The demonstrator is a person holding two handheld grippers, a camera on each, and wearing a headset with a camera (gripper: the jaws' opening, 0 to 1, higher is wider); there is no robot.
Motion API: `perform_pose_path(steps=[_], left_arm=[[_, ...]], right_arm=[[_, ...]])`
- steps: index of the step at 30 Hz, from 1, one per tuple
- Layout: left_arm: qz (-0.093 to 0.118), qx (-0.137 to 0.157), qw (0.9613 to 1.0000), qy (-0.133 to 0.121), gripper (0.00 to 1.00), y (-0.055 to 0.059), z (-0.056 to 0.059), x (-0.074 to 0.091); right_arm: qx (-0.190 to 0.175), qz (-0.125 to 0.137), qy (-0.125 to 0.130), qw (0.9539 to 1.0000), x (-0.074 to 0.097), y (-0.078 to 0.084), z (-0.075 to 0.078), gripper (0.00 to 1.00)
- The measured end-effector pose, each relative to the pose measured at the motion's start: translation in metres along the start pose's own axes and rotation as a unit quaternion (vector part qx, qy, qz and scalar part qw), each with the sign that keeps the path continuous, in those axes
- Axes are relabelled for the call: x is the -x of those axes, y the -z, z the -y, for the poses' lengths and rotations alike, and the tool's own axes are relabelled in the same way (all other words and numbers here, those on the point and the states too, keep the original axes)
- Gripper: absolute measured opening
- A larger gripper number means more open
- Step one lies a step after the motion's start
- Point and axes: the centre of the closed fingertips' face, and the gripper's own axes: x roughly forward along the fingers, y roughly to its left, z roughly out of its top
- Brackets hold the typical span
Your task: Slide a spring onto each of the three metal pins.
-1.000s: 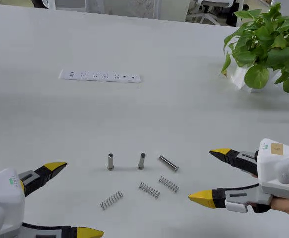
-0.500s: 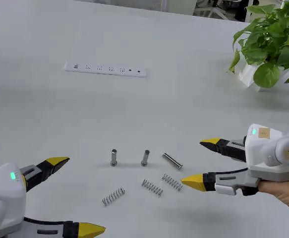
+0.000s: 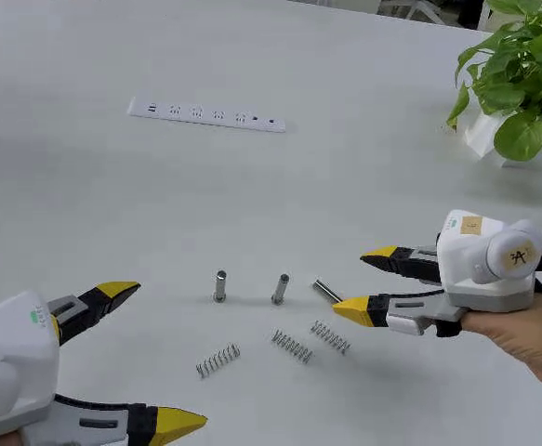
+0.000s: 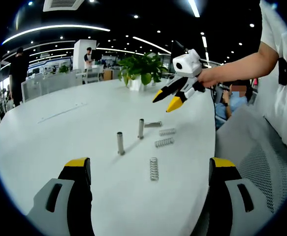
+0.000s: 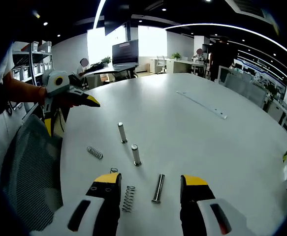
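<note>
1. Our right gripper (image 3: 350, 281) hangs above the table (image 3: 363, 139) with its jaws spread and empty, just beside the lying pin (image 3: 323, 290).
2. Our left gripper (image 3: 168, 355) is also spread wide and holds nothing.
3. One upright pin (image 3: 219, 285) and a second upright pin (image 3: 280, 288) stand nearby.
4. We see three springs (image 3: 291, 345) lying loose, apart from the pins.

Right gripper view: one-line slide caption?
Open right gripper frames the lying pin between its fingers; two upright pins and loose springs sit beyond on the white table.
</note>
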Motion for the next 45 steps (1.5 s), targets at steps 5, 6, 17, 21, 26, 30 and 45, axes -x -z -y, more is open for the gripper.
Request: perform_pose_path(steps=[5,6,17,21,26,30,45], left_arm=[[-0.001,0.003,1.0000,0.001,0.99,0.002,-0.001,-0.002],[-0.002,0.004,1.0000,0.002,0.99,0.002,0.000,-0.003],[0.005,0.018,0.9998,0.003,0.99,0.002,-0.002,-0.009],[0.006,0.023,0.9997,0.003,0.99,0.004,-0.004,-0.010],[0.006,0.028,0.9996,0.004,0.99,0.007,-0.006,-0.011],[0.006,0.031,0.9995,0.004,0.98,0.008,-0.007,-0.011],[0.007,0.037,0.9993,0.004,0.98,0.011,-0.007,-0.013]], right_arm=[[0.000,-0.018,-0.005,0.9998,-0.012,0.002,0.004,0.41],[-0.001,-0.023,-0.005,0.9997,-0.015,0.002,0.005,0.39],[-0.021,-0.071,-0.008,0.9972,-0.040,0.015,0.016,0.25],[-0.020,-0.091,-0.010,0.9956,-0.048,0.020,0.017,0.22],[-0.026,-0.112,-0.009,0.9933,-0.056,0.023,0.022,0.16],[-0.023,-0.130,-0.013,0.9911,-0.059,0.027,0.021,0.14],[-0.028,-0.168,-0.017,0.9853,-0.066,0.038,0.024,0.08]])
